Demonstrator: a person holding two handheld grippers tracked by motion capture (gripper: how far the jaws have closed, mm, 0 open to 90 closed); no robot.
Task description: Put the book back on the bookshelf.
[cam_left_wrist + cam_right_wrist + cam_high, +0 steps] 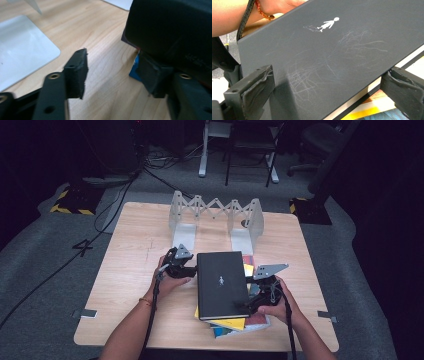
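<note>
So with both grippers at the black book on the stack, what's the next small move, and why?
Probably close the left gripper on the black book: one pad is under its edge, the other off it, while the right gripper already spans the far edge.

1. The left gripper sat at the book's left edge, jaws apart, one pad tucked under that edge and the other clear of it.
2. The right gripper sat at the book's right near corner, jaws straddling the cover, grip unclear.
3. Both forearms reached in from below.
</note>
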